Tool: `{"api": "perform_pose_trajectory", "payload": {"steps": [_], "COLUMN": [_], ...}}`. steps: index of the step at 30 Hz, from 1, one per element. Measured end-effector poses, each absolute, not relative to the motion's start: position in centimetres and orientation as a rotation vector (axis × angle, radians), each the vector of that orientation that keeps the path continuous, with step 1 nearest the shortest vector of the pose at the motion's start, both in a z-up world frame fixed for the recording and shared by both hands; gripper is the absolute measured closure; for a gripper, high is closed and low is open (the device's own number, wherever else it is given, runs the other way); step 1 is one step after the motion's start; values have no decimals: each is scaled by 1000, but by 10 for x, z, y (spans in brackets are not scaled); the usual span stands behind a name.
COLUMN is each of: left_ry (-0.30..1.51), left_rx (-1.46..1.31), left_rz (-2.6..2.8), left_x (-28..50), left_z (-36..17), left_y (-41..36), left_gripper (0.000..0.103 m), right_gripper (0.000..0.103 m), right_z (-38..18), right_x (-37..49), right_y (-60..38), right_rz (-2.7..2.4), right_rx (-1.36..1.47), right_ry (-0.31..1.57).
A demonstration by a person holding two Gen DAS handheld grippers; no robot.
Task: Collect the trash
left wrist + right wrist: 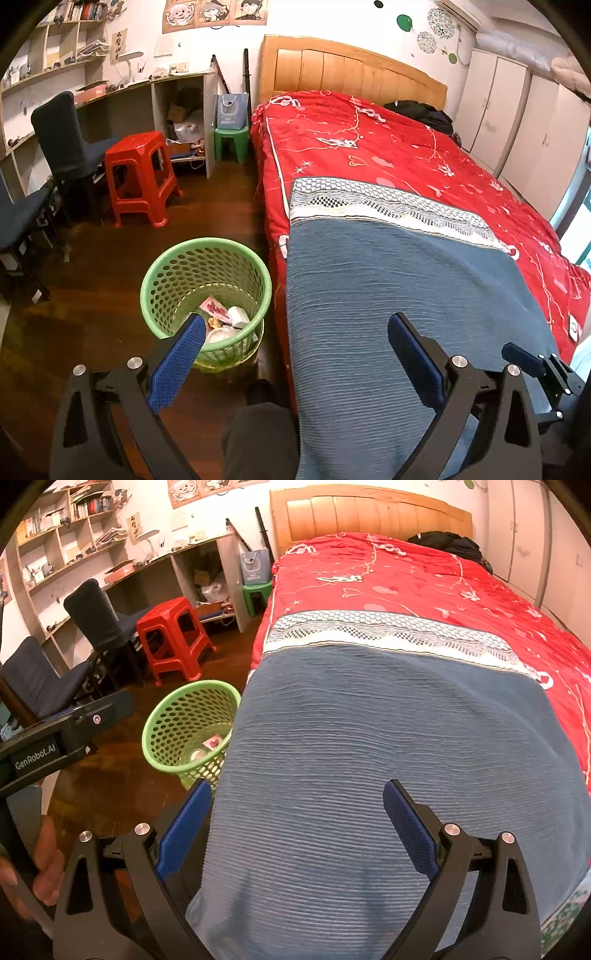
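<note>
Both your grippers, left gripper (295,354) and right gripper (297,819), hang spread wide, empty, above the blue blanket (369,757). Trash (225,317) sits inside the green basket (166,266) beside the bed. No loose trash visible; next, probably scan around.

The basket (173,273) is made of green perforated plastic with a smooth, slightly glossy rim. Paper and wrapper scraps (225,319) are seen inside it. The floor (110,266) is dark polished wood, and reflections are carried on it. The blanket (388,738) is a blue ribbed cloth, matt throughout. A sheen is shown by the red quilt (406,576). The headboard (351,70) is varnished pale wood. The stool (142,177) is moulded from glossy red plastic. The pads (408,827) are faced with a blue dimpled, rubbery surface on matt black plastic arms fixed with bright metal bolts.
</note>
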State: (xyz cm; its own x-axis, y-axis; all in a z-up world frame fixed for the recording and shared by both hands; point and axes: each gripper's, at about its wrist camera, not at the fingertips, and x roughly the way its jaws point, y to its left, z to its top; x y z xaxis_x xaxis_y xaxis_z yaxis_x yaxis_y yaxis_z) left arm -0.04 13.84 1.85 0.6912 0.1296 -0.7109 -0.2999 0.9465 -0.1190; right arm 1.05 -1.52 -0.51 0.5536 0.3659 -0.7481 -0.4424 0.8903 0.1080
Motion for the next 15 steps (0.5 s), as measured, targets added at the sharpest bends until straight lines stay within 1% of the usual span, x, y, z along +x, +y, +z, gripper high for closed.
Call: {"api": "perform_pose_trajectory", "payload": {"steps": [15], "left_ry": [786], "left_rx": [-243], "left_rz": [247], "left_x": [0], "left_z": [14], "left_y": [140], "left_gripper": [7], "right_gripper": [10], "right_z": [-6], "right_x": [11], "right_y": [-15], "right_rz": [475], "right_rx": [-93], "right_ry": [867]}}
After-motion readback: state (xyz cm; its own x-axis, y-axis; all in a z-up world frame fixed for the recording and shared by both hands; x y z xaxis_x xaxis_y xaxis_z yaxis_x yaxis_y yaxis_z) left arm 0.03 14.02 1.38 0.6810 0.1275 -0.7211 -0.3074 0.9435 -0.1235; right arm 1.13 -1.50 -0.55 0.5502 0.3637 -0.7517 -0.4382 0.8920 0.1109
